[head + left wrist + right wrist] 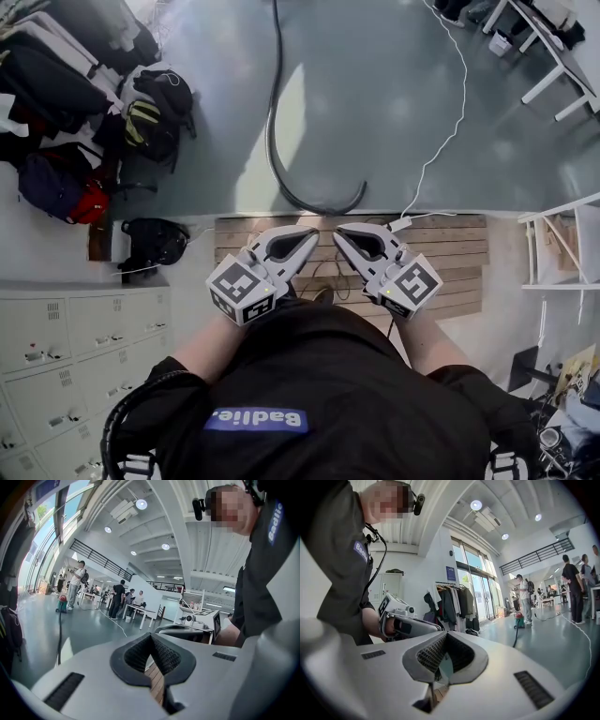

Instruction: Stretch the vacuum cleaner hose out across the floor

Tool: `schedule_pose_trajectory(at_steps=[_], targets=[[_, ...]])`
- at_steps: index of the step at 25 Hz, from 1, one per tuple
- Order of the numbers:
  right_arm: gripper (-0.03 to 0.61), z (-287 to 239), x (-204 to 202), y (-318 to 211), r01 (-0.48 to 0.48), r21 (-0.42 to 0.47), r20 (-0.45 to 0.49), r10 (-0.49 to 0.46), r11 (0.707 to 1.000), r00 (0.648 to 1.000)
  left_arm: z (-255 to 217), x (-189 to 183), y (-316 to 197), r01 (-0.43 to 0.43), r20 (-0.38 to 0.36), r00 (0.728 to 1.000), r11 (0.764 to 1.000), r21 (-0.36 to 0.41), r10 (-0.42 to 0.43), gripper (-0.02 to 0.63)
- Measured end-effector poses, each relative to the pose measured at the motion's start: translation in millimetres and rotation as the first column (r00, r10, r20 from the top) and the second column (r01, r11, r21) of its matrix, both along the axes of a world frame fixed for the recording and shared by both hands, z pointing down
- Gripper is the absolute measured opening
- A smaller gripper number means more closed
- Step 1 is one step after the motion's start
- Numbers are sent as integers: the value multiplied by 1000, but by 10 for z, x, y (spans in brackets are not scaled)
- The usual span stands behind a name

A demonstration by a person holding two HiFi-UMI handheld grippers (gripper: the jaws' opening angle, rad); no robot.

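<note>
The black vacuum hose [273,122] lies on the grey floor, running from the far edge toward me and curling into a hook near the wooden platform. It ends far off at the red and green vacuum cleaner [62,604], which also shows in the right gripper view [519,619]. Both grippers hang in front of my chest, above the platform and apart from the hose. My left gripper [312,232] is shut with nothing in it, and its pads [140,651] meet at the tip. My right gripper [339,232] is shut and empty too, its tip close to the left one.
Bags and coats [66,141] are heaped at the left, with a black backpack [155,242] and white lockers [75,347] nearer me. A white cable [452,112] crosses the floor to the wooden platform [450,253]. White table legs [553,66] stand at the far right. People [75,583] stand far off.
</note>
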State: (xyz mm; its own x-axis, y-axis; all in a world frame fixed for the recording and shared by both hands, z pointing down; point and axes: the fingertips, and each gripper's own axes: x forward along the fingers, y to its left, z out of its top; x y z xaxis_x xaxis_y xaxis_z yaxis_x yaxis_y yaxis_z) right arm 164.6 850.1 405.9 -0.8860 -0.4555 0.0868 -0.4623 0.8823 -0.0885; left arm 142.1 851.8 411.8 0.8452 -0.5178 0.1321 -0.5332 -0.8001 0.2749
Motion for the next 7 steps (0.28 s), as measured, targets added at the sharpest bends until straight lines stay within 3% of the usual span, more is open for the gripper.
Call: schedule_pose_trajectory(at_steps=[7], targets=[[4,13,-9,-40,-2,-16,-11,2,1000,1000,-29,-15,-39,6,-3,1000,1000,10,-6,-5]])
